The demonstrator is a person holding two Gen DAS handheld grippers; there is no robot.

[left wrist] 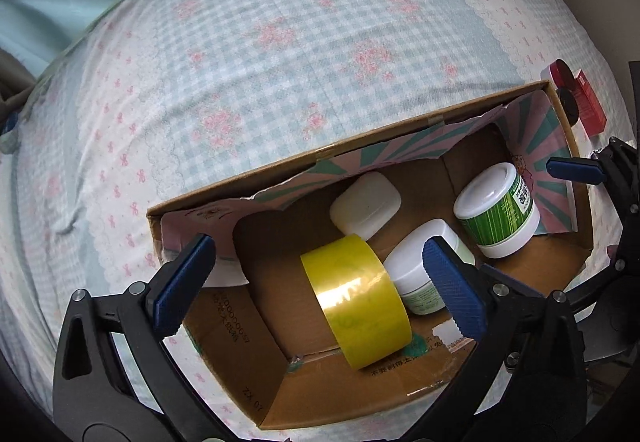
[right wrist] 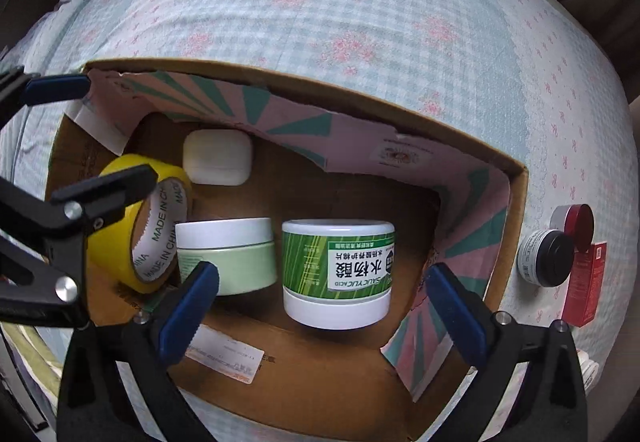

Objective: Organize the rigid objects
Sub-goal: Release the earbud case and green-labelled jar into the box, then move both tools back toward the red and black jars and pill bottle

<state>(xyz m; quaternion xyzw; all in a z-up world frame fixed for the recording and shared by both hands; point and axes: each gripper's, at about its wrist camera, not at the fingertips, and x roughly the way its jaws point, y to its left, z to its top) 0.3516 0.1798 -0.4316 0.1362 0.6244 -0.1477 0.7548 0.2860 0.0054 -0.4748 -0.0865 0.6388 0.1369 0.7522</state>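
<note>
Left gripper [left wrist: 316, 290] is spread wide w/ nothing between its fingers, hovering over the cardboard box [left wrist: 360, 152] and the yellow tape roll [left wrist: 356, 302]. Right gripper [right wrist: 320, 314] is likewise wide apart and empty, above the green jar [right wrist: 338, 274]. Inside the box: tape roll on edge at one end, pale green jar [right wrist: 228, 258] just beside it, green jar next, white case [right wrist: 218, 156] by the far wall. Only the right wrist view shows the jar's label text, plus the black-lidded jar [right wrist: 544, 258] outside the box on the checked bedsheet [right wrist: 360, 2], touching a red box [right wrist: 586, 282].
</note>
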